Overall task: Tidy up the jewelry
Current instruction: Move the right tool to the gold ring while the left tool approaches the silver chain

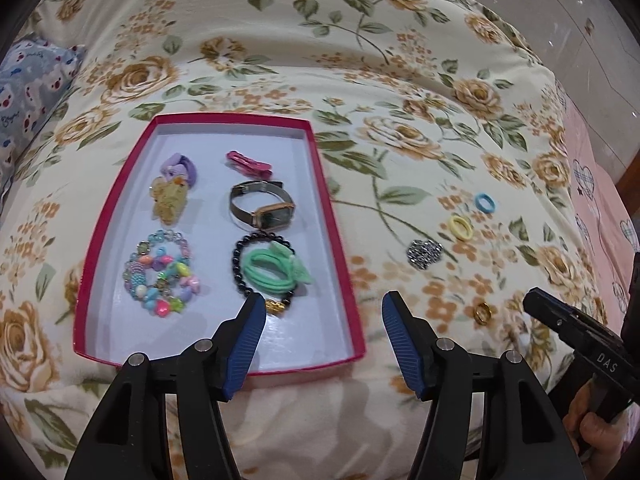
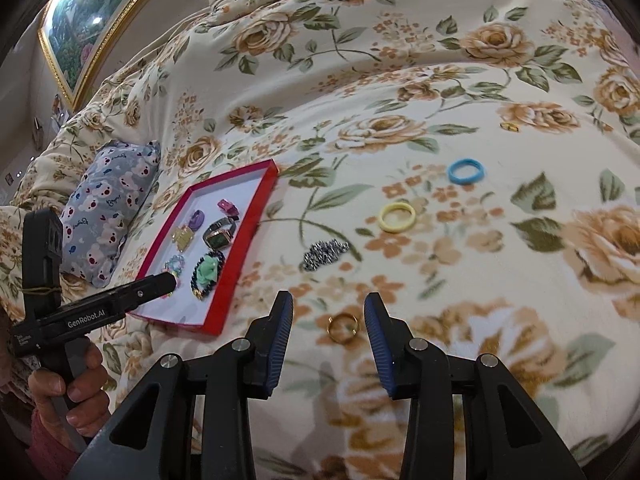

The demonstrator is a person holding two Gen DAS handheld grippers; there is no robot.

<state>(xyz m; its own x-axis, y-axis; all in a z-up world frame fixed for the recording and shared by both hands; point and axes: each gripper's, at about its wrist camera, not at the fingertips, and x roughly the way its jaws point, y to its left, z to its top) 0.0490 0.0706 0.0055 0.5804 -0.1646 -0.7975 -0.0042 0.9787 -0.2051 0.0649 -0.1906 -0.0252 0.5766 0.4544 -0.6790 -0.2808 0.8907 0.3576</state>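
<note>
A red-rimmed tray (image 1: 338,240) (image 2: 250,240) lies on the floral quilt. It holds a watch (image 1: 264,208), a pink clip (image 1: 248,164), a colourful bead bracelet (image 1: 162,274) and a green hair tie (image 1: 276,272) over a black bead bracelet. My left gripper (image 1: 324,312) hovers open over the tray's near right corner, empty. On the quilt lie a gold ring (image 2: 343,326) (image 1: 482,312), a silver sparkly piece (image 2: 324,254) (image 1: 424,254), a yellow band (image 2: 397,217) (image 1: 461,227) and a blue band (image 2: 466,171) (image 1: 485,202). My right gripper (image 2: 328,320) stands open, with the gold ring lying untouched between its fingertips.
A grey patterned pillow (image 2: 108,208) (image 1: 28,84) lies left of the tray. A framed picture (image 2: 96,12) hangs on the wall at the back left. Another small gold ring (image 2: 510,126) sits far right on the quilt. A pink sheet (image 1: 600,200) borders the quilt's right side.
</note>
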